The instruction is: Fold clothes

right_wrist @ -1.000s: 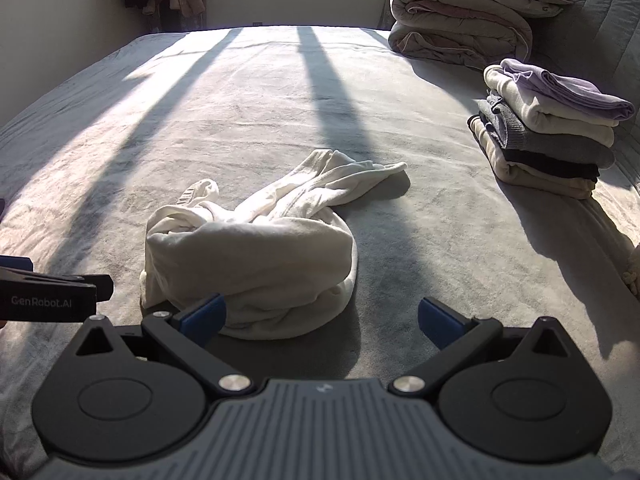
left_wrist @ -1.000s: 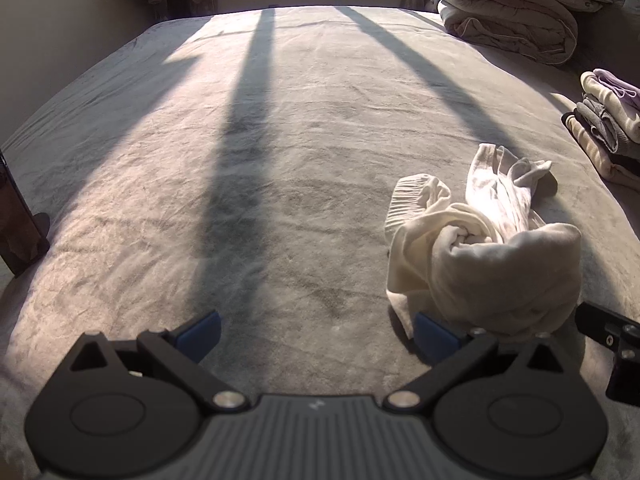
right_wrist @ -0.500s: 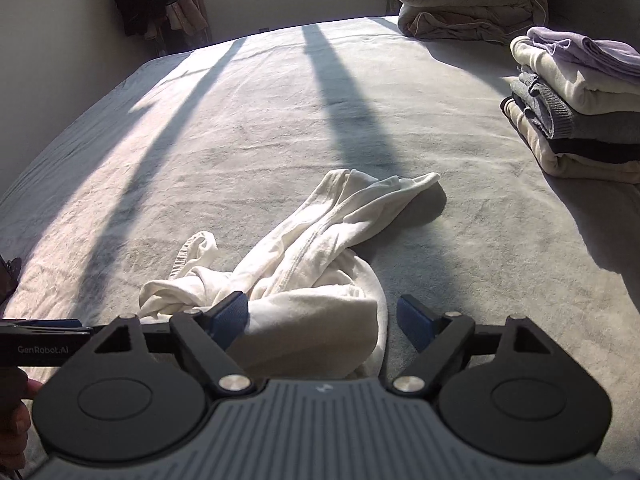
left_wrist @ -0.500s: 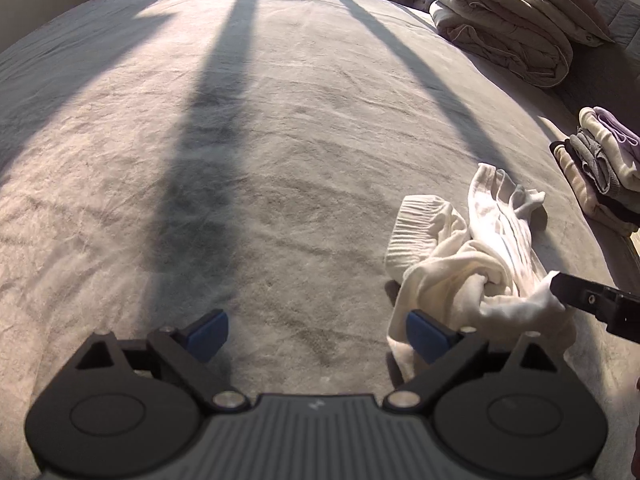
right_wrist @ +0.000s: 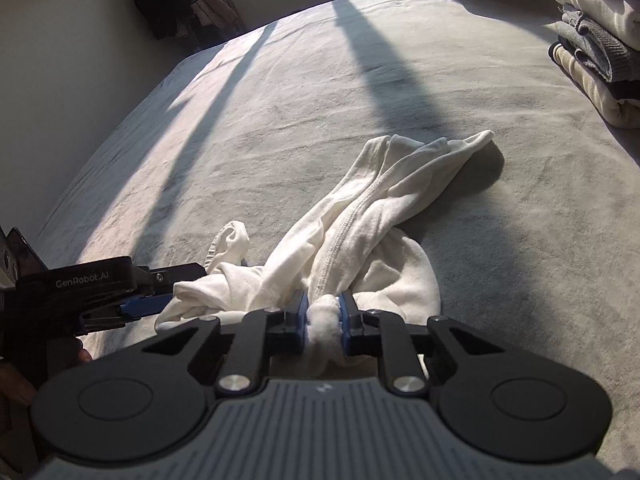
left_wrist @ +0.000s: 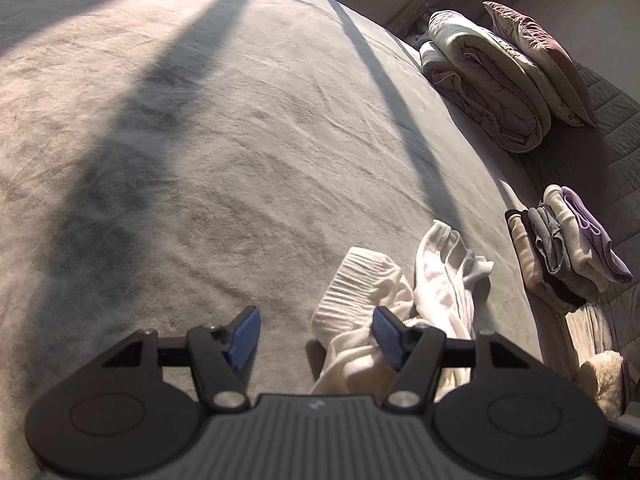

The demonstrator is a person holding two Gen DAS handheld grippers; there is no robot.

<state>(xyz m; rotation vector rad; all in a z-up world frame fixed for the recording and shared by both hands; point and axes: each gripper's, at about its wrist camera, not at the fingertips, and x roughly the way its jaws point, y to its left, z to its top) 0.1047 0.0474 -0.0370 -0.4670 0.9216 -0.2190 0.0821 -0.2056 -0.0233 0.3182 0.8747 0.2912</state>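
A crumpled white garment (right_wrist: 360,216) lies on the grey bed cover (right_wrist: 520,220). My right gripper (right_wrist: 323,316) is shut on a bunched fold at its near end. In the left wrist view the garment (left_wrist: 380,300) lies at lower right, with its ribbed hem toward me. My left gripper (left_wrist: 316,334) is open, its right finger over the garment's edge and its left finger over bare cover. The left gripper also shows in the right wrist view (right_wrist: 152,292), at the garment's left edge.
A stack of folded clothes (left_wrist: 568,244) sits on the right side of the bed and shows in the right wrist view (right_wrist: 600,40) too. A rolled duvet (left_wrist: 488,80) and a pillow (left_wrist: 540,56) lie at the far right. A wall (right_wrist: 72,80) runs along the left.
My right gripper closed on the garment's near fold. My left gripper moved in toward the garment's left edge and narrowed, still open. The garment has been pulled longer.
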